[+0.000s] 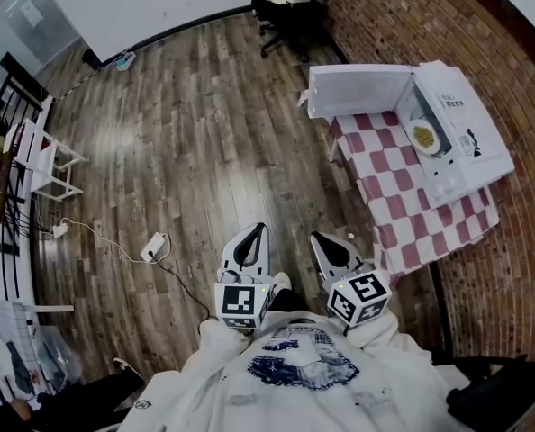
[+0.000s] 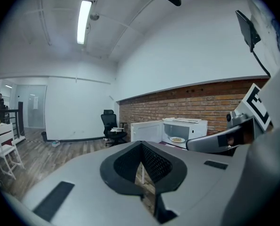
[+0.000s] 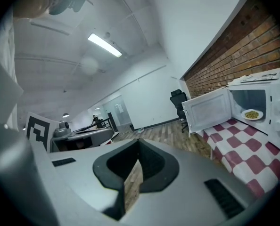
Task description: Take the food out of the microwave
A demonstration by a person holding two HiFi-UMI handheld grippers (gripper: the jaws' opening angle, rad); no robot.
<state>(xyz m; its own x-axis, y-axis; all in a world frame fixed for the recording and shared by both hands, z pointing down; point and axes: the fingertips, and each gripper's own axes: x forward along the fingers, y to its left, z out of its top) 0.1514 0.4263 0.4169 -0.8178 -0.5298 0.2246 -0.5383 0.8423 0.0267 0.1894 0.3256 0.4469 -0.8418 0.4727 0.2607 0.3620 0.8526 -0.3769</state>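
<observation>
Left gripper [image 2: 141,144]: fingers clenched, tips together, nothing between them. Right gripper [image 3: 137,142]: same, clenched and empty. Both sit close to the person's chest, well apart from the counter [image 1: 398,196]. The plate of food [image 1: 423,137] is inside the microwave [image 1: 488,156]. Its door [image 1: 358,91] is swung wide, overhanging the counter's edge. Open wood floor [image 1: 195,151] lies ahead of the grippers and beside the counter.
</observation>
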